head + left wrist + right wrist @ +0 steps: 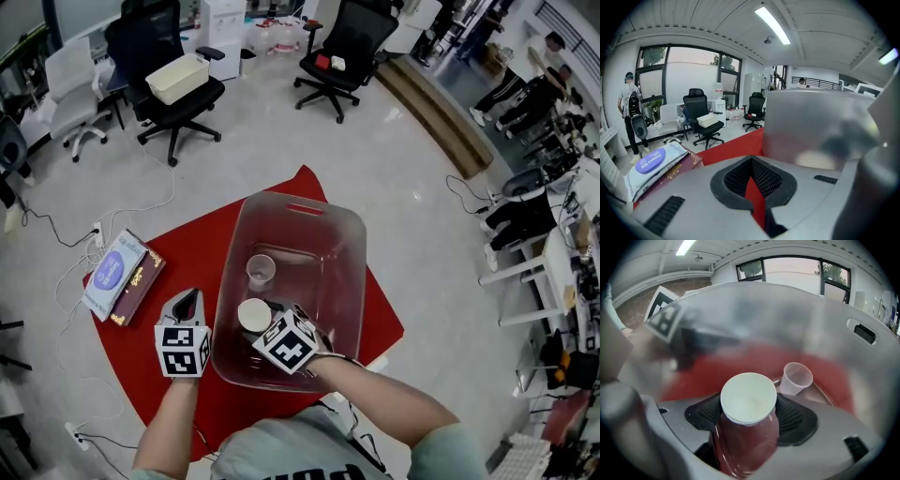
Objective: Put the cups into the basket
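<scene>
We are clamping the right tool (749,414) on a dark red cup (746,446) with a white round end, holding it low inside the clear plastic basket (302,201), where a small clear cup (261,271) is standing on the bottom just beyond it. We are holding the left tool (751,164) with its jaws together and nothing between them, over the red mat (192,251) just left of the basket.

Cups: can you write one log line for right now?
right gripper: shut on red cup, inside basket | left gripper: shut, empty | clear cup: in basket
</scene>
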Action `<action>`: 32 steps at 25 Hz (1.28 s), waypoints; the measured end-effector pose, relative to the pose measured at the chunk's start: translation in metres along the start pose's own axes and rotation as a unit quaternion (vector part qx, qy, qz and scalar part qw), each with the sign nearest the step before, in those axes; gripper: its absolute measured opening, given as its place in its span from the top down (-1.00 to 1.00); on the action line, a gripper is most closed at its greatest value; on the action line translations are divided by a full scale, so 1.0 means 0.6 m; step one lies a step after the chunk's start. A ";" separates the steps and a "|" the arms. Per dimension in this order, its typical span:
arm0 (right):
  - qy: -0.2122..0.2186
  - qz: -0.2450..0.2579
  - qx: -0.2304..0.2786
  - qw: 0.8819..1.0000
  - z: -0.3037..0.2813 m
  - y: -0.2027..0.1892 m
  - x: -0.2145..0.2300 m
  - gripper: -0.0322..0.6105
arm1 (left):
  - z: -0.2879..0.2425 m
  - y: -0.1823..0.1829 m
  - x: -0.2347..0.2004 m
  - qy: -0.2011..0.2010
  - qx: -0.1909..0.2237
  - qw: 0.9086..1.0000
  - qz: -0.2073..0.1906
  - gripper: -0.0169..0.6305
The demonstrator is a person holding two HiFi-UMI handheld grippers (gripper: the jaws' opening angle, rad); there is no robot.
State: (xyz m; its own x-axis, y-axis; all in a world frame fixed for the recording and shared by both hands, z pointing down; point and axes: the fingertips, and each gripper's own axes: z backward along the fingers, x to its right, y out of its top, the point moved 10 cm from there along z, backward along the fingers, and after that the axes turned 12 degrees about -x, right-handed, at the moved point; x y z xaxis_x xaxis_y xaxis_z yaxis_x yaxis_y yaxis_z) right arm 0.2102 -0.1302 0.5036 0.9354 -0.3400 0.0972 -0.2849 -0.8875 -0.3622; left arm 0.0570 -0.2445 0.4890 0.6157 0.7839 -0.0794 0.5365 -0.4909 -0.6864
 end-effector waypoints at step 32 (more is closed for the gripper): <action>-0.001 0.016 -0.012 1.000 0.018 -0.014 0.003 -0.21 | 0.041 -0.009 0.015 0.001 0.021 1.000 0.000 0.93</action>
State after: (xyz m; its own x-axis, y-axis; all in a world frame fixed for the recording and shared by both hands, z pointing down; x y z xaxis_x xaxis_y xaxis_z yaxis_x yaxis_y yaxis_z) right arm 0.2167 -0.1203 0.4969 0.9258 -0.3683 0.0849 -0.3199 -0.8832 -0.3430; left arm 0.0452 -0.2256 0.4742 0.6162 0.7837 -0.0780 0.5123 -0.4741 -0.7161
